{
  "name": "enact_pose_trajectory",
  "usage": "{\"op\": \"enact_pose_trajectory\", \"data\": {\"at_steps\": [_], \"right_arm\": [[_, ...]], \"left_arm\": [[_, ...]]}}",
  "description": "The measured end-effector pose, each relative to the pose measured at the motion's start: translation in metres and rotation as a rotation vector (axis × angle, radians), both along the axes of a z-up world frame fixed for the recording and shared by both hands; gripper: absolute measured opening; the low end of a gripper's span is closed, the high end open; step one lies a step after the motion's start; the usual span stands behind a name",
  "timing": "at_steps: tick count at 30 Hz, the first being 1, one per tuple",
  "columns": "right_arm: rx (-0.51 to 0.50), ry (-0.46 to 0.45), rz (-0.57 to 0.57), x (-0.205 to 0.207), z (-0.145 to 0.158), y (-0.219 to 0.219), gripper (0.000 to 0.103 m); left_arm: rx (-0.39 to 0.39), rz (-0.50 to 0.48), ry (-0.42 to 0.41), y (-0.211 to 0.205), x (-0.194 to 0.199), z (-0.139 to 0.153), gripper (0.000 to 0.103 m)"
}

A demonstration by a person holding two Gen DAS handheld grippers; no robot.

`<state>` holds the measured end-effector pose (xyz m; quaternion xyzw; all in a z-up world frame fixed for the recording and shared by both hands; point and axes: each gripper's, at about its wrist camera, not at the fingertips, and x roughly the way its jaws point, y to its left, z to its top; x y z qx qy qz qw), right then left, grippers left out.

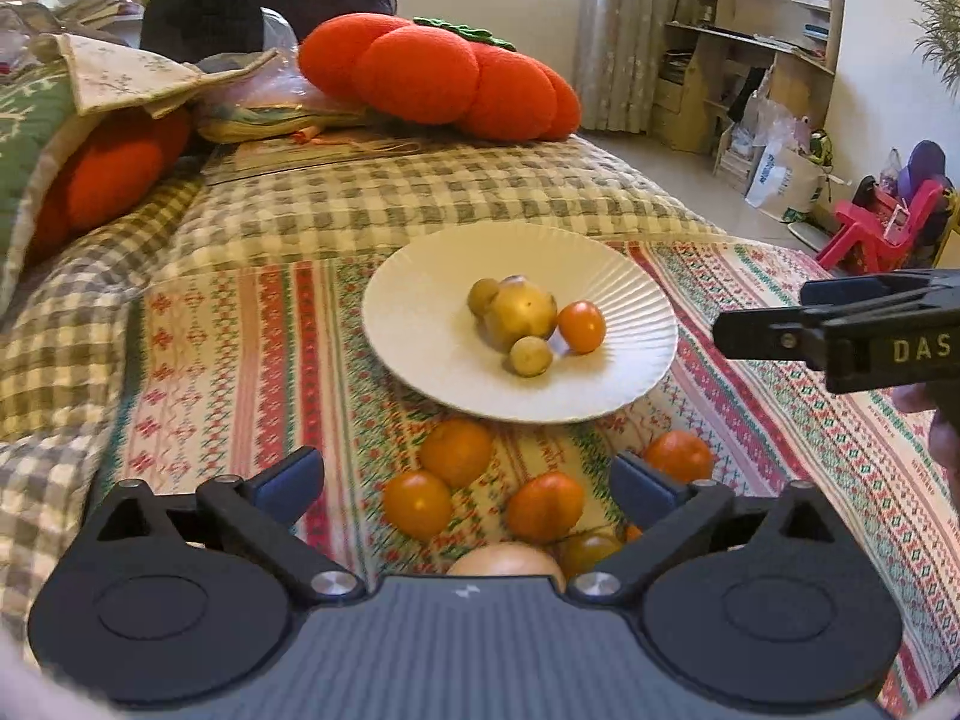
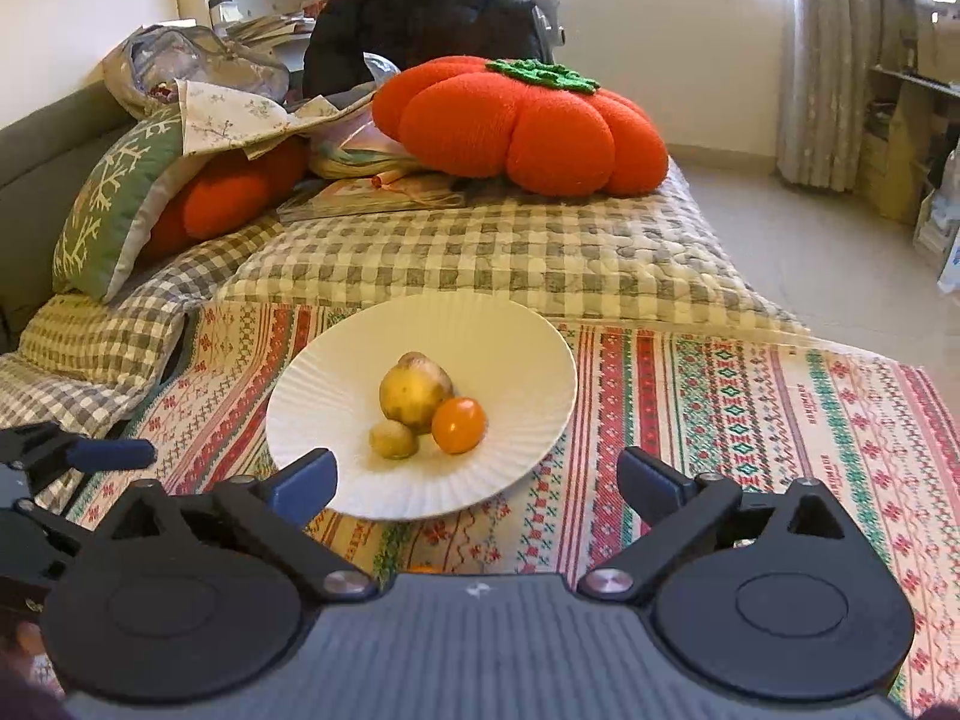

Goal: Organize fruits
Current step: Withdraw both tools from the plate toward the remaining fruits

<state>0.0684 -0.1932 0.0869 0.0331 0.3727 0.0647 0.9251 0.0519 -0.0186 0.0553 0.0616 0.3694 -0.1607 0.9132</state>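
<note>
A white ribbed plate (image 1: 420, 300) (image 2: 492, 336) lies on a striped cloth. It holds a large yellow fruit (image 1: 521, 312) (image 2: 414, 393), two small yellow-green fruits (image 1: 530, 355) (image 2: 393, 439) and an orange fruit (image 1: 581, 327) (image 2: 458, 425). Several orange fruits (image 1: 456, 451) lie loose on the cloth in front of the plate, between my left fingers. My left gripper (image 1: 468, 483) is open and empty above them. My right gripper (image 2: 477, 480) is open and empty at the plate's near rim; it shows at the right of the left wrist view (image 1: 840, 330).
The striped cloth (image 2: 750, 420) covers a checked quilt (image 1: 420, 192) on a bed. Orange pumpkin cushions (image 1: 438, 78) and other pillows lie at the far end. The floor, shelves and toys are to the right past the bed edge.
</note>
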Motion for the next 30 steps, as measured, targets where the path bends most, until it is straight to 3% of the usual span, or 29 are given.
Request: {"op": "enact_pose_trajectory", "data": {"at_steps": [10,21,30], "right_arm": [[0.002,0.017,0.002,-0.026,-0.005,0.011,0.103],[-0.01,0.04,-0.001,-0.045,-0.016,0.018,0.103],[-0.012,0.096,0.01,-0.056,-0.034,0.019,0.103]], "left_arm": [[0.044,0.034,0.009,0.016,-0.022,-0.005,0.096],[0.034,0.09,0.037,0.032,-0.038,-0.018,0.096],[0.047,0.06,0.083,0.033,-0.048,-0.033,0.096]]}}
